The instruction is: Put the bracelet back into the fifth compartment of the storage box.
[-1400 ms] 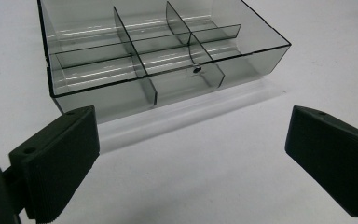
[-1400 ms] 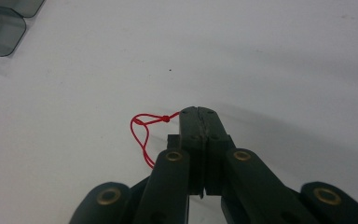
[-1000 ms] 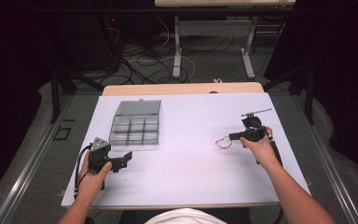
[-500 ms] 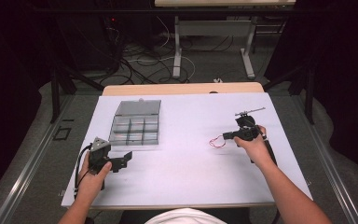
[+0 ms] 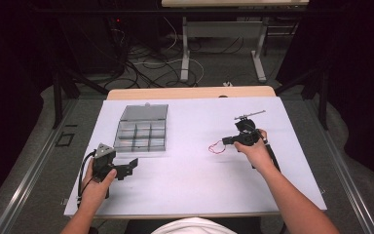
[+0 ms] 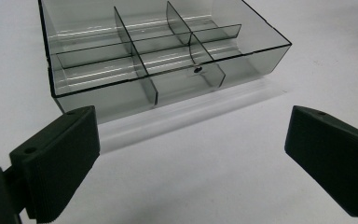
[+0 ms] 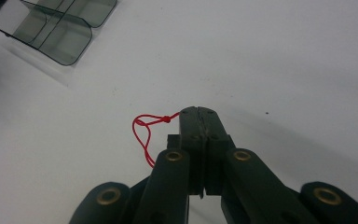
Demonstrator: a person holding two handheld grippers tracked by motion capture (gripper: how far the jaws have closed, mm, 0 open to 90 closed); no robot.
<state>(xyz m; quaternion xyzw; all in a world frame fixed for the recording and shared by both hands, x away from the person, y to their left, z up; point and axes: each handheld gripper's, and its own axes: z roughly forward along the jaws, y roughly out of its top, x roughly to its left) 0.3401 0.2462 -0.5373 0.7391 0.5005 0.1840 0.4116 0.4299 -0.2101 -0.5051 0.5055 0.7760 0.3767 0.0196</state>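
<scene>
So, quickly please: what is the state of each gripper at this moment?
Left gripper: open, holding nothing, near the clear box.
Right gripper: closed on the red string.

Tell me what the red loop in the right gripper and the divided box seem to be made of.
Red loop: likely thin thread or cord, matte; it is knotted and hangs limp from the shut right gripper.
Divided box: probably smoky clear hard plastic, glossy; the white table shows through its walls and light streaks glint on its floor.
</scene>
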